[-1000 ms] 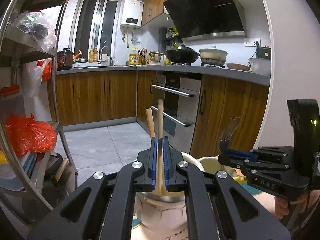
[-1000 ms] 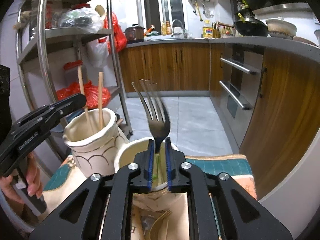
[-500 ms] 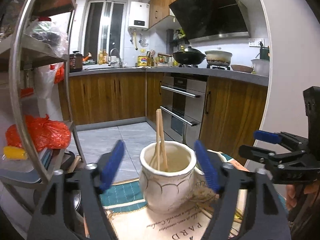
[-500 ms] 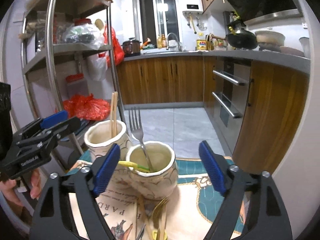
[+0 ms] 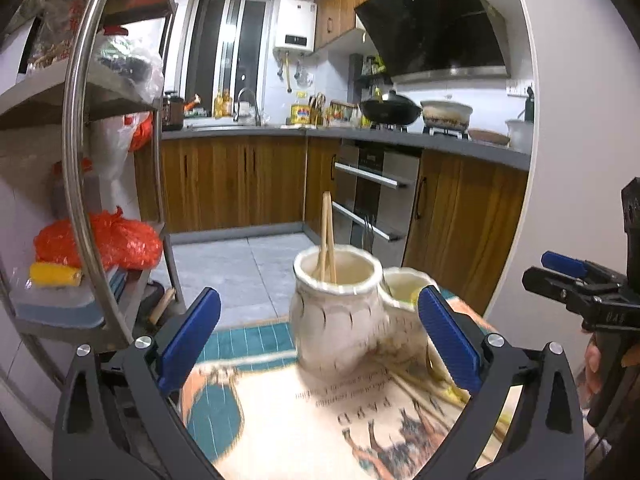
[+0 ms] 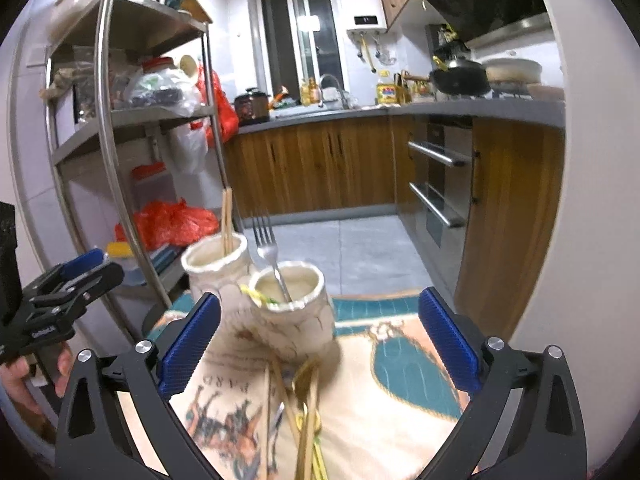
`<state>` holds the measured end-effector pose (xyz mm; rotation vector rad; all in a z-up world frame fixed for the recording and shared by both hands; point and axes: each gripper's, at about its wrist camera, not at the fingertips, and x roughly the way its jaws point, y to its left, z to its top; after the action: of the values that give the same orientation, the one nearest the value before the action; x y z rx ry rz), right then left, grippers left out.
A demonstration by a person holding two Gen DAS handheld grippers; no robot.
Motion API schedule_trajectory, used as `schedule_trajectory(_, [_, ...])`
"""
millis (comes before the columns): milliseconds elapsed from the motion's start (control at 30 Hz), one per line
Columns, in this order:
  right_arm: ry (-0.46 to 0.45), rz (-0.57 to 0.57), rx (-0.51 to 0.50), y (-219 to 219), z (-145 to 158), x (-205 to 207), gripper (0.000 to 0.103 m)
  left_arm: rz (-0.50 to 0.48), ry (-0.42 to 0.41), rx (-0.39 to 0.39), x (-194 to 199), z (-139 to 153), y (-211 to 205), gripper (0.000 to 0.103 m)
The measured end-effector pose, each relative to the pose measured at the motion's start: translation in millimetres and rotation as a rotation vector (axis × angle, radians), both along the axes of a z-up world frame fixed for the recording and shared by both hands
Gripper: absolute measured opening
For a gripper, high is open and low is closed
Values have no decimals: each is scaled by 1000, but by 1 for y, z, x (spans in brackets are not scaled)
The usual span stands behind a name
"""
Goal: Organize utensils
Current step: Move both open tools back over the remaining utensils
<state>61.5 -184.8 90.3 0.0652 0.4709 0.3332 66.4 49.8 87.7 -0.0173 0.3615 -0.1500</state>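
Two cream ceramic pots stand side by side on a printed mat (image 5: pixel 304 420). The left pot (image 5: pixel 336 312) holds two wooden chopsticks (image 5: pixel 327 236). The right pot (image 6: pixel 292 312) holds a silver fork (image 6: pixel 270 256) and a yellow-green utensil. Several loose utensils, a gold fork (image 6: pixel 308 400) and chopsticks among them, lie on the mat (image 6: pixel 400 400) in front of the pots. My left gripper (image 5: pixel 318 340) is open and empty, drawn back from the chopstick pot. My right gripper (image 6: pixel 318 340) is open and empty, drawn back from the fork pot.
A steel shelf rack (image 5: pixel 80 184) with bags and boxes stands close on the left. Wooden cabinets and an oven (image 5: pixel 372 196) line the far side. A white wall (image 5: pixel 580 160) is on the right. Each gripper shows in the other's view (image 5: pixel 580 296) (image 6: pixel 60 300).
Both grippers have let go and opened: the left released a chopstick into the left pot, the right released the fork into the right pot. Both have pulled back and lowered.
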Motion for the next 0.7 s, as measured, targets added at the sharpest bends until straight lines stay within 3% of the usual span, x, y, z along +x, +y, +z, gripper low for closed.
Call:
schedule_trajectory(300, [103, 8, -97, 2, -43, -12, 98, -16, 156, -34, -20, -49, -6, 97])
schedule_trajectory(700, [195, 44, -217, 19, -81, -12, 96, -44, 226, -13, -27, -73, -15, 97])
